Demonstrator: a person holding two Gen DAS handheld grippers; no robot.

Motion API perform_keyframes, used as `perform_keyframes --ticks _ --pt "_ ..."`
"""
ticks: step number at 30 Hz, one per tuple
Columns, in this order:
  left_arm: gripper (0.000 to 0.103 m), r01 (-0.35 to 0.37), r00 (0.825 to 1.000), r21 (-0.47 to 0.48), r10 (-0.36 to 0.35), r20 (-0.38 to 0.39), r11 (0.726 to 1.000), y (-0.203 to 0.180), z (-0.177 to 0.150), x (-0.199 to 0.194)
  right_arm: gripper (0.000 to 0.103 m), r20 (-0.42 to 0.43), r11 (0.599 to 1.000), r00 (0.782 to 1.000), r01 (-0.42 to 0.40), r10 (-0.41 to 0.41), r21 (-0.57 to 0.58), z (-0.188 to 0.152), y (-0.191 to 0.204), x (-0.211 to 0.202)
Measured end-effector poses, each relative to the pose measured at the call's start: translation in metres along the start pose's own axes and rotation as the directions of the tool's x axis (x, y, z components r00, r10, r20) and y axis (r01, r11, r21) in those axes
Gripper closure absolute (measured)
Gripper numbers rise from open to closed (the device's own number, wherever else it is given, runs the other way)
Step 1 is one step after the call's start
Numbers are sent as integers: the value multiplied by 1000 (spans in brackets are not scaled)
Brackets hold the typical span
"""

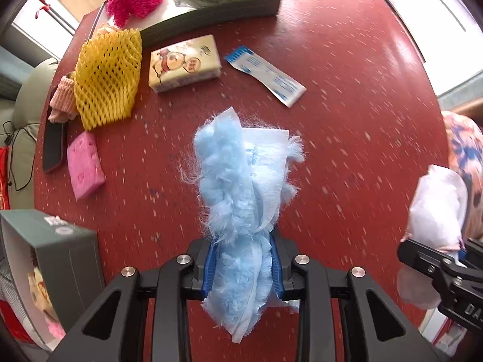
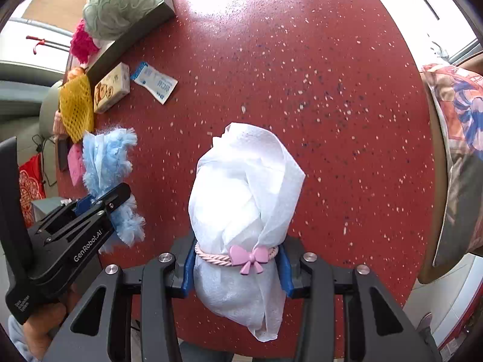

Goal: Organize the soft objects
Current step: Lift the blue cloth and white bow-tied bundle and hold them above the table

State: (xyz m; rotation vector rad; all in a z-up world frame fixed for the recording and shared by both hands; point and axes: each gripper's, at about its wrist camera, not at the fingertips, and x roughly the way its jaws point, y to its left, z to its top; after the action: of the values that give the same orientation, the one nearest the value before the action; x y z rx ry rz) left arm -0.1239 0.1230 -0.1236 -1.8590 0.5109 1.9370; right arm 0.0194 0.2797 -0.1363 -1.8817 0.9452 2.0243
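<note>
A fluffy blue duster (image 1: 238, 181) is being clamped between the fingers of the left tool (image 1: 244, 267), projecting forward above the red worktop (image 1: 347, 120). A white tissue bundle (image 2: 246, 199) is being gripped by the right tool (image 2: 238, 267), just beside the left tool.

Left gripper (image 2: 99, 203), seen from right wrist view: white "GenRobot.AI" printed along its black side. Right gripper (image 1: 459, 256), seen from left wrist view: partial white letters "DA", cut off at frame edge. Other packaging print too small to read.
</note>
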Motion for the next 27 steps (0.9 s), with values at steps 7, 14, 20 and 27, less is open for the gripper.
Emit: perform_keyframes --ticks 7,14,20,27 --pt "72 49 999 86 -48 -11 995 -23 -67 -41 57 -46 998 999 -14 11 -57 -49 -12 -9" --pt "72 34 999 115 -34 1 993 -33 -112 -83 57 -46 991 999 -27 21 -132 -69 -7 -25" --pt "72 1 997 111 -10 79 994 -30 -111 -103 57 0 987 999 -37 37 -155 -68 -13 -47" --pt "72 -33 991 146 13 132 989 -42 -114 -121 57 45 989 996 -70 77 -130 -67 -24 -65"
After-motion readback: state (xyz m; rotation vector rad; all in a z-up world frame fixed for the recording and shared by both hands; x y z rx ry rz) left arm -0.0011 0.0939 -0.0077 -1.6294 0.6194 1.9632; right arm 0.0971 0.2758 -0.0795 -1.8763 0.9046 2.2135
